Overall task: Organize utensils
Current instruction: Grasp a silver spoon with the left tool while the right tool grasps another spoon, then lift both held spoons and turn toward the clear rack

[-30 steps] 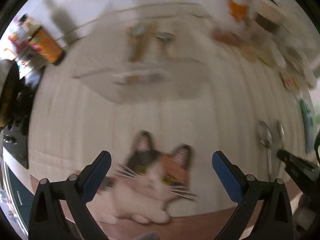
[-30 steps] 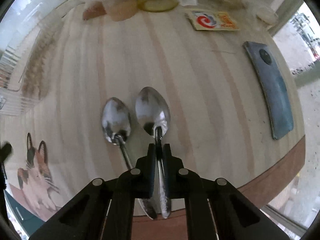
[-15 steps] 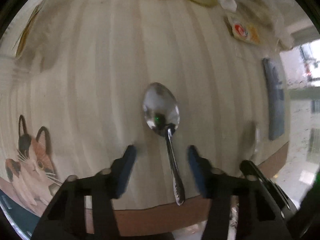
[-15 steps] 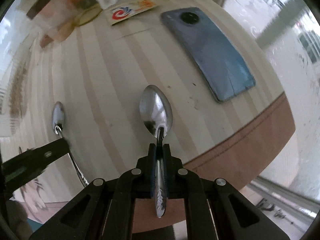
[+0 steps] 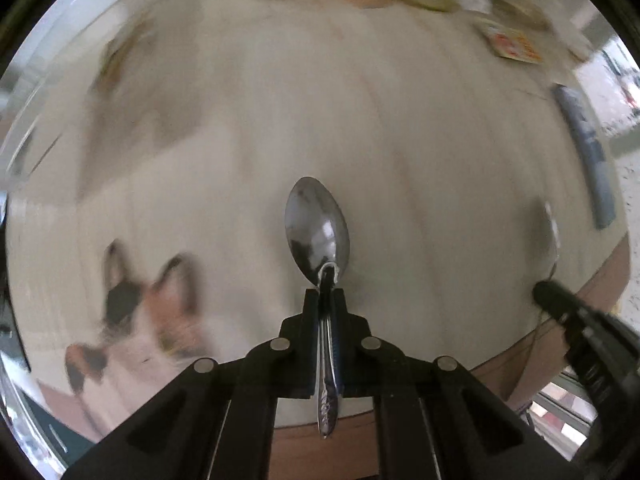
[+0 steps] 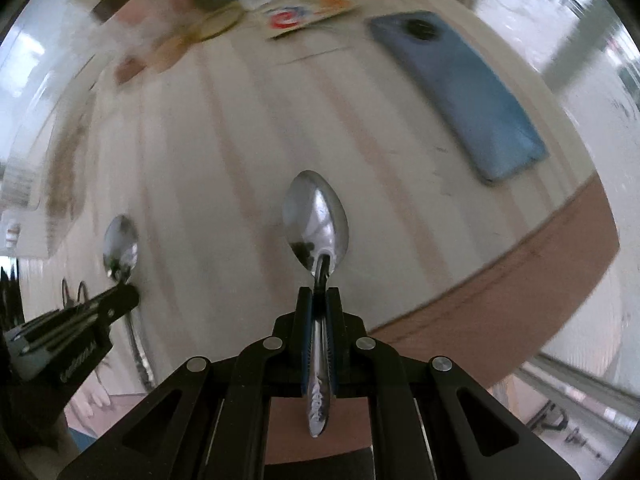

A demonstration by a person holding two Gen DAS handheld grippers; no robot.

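Note:
My left gripper (image 5: pixel 325 294) is shut on the handle of a steel spoon (image 5: pixel 318 226), bowl pointing forward, over the pale striped table mat (image 5: pixel 360 128). My right gripper (image 6: pixel 319 292) is shut on a second steel spoon (image 6: pixel 315 220), held above the mat near the table's front edge. In the right wrist view the left gripper (image 6: pixel 120 300) and its spoon (image 6: pixel 120 246) show at the left. In the left wrist view the right gripper (image 5: pixel 548 292) shows at the right, its spoon (image 5: pixel 551 232) blurred.
A blue phone (image 6: pixel 460 88) lies on the mat at the right. A cat picture (image 5: pixel 148 312) is printed on the mat at the left. Packets and jars (image 6: pixel 296 14) crowd the far edge. The brown table edge (image 6: pixel 520 264) runs along the front right.
My left gripper swung right over the spoon, closed on its handle and lifted it. My right gripper, still holding its spoon, has moved right and up from the table.

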